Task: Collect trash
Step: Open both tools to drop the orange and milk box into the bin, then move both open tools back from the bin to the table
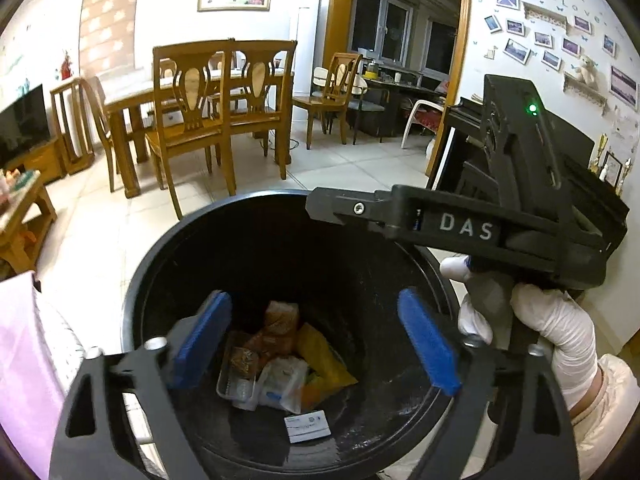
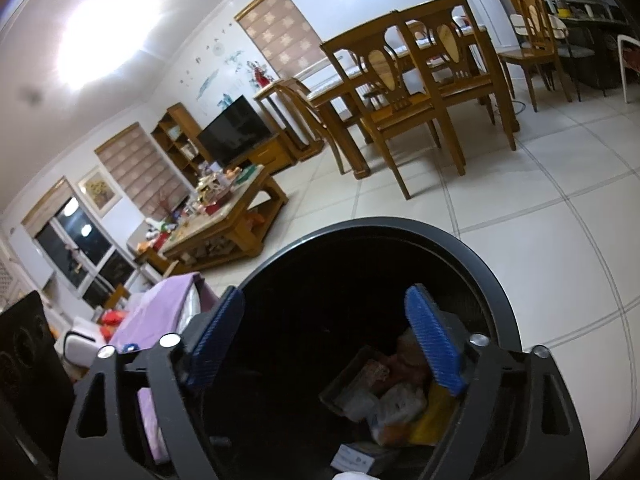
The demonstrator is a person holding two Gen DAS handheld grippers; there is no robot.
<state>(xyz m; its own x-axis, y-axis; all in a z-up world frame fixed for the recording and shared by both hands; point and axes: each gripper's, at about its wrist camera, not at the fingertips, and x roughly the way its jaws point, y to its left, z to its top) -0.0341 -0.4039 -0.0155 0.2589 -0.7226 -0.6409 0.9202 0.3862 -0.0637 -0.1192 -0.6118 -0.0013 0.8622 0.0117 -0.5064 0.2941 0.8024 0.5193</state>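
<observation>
With both the left gripper (image 1: 316, 344) and right gripper (image 2: 328, 344) fingers released above the bin (image 1: 160, 264), I'd lift straight clear of its trash (image 1: 280, 360)

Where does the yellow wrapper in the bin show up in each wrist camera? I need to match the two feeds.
Left wrist: the yellow wrapper lies low in the middle, at the bottom of the black bin, right of the clear tray.
Right wrist: the wrapper sits low and right, partly behind the right blue pad.
Shared landmark: the small white card below the trash pile.
</observation>
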